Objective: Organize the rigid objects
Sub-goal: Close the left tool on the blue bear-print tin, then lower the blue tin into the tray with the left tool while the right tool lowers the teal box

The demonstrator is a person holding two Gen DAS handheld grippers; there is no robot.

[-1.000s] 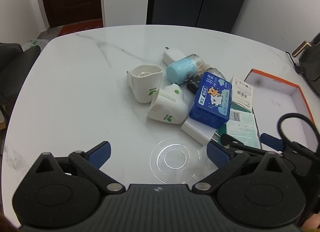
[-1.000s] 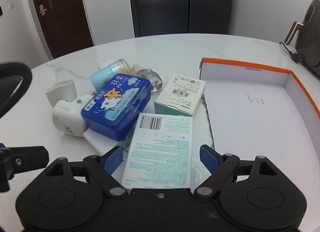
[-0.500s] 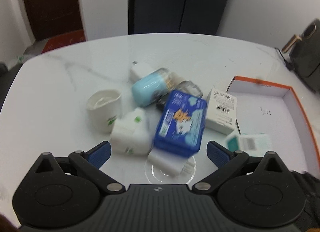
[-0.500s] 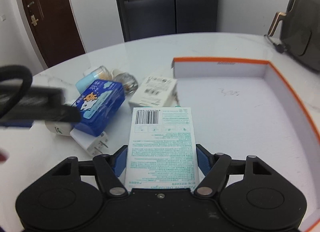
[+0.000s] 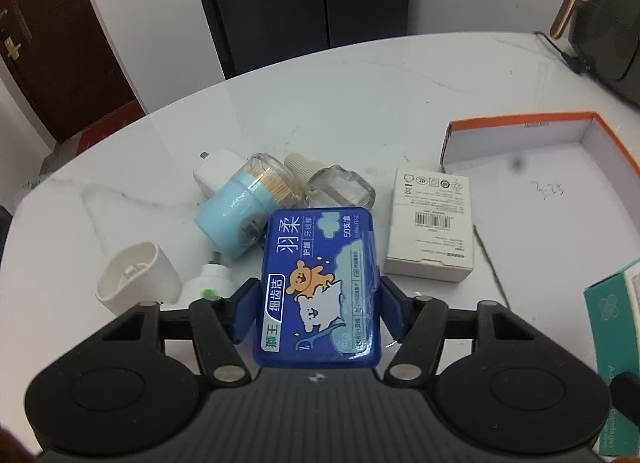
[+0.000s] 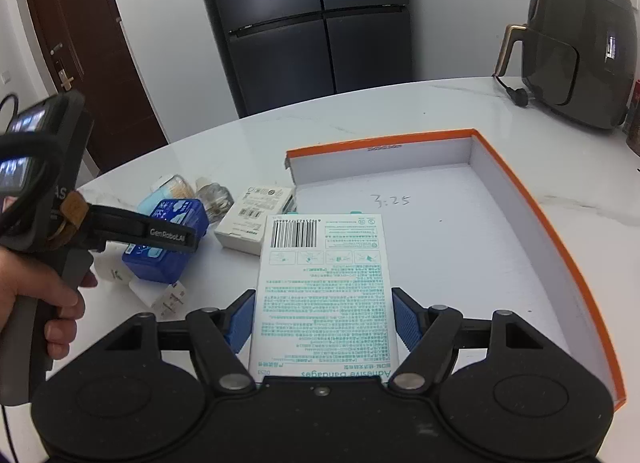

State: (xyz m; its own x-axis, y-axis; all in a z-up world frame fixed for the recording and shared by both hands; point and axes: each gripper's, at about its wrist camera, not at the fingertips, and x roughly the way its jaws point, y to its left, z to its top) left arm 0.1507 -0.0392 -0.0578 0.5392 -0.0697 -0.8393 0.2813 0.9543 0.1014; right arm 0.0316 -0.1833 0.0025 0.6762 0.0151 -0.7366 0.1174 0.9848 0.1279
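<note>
A blue dental-floss box [image 5: 320,287] with a bear picture lies flat on the white marble table. My left gripper [image 5: 320,303] straddles it and its jaws are closing, with the blue pads against its two long sides. My right gripper [image 6: 322,319] is shut on a white and teal adhesive-bandage box [image 6: 324,287] and holds it above the near left part of the orange-rimmed white box lid [image 6: 520,199]. The right wrist view also shows the left gripper [image 6: 160,237] over the floss box [image 6: 168,263]. The bandage box [image 5: 612,303] shows at the right edge of the left wrist view.
Around the floss box lie a white carton [image 5: 432,231], a light blue toothpick jar [image 5: 236,215], a glass bottle [image 5: 340,187], a white charger [image 5: 216,173] and a white cup [image 5: 136,279]. An air fryer [image 6: 580,63] stands at the back right. A hand [image 6: 40,295] grips the left handle.
My left gripper moved right and down over the floss box and its jaws came in on it. My right gripper shut on the bandage box and lifted it toward the box lid.
</note>
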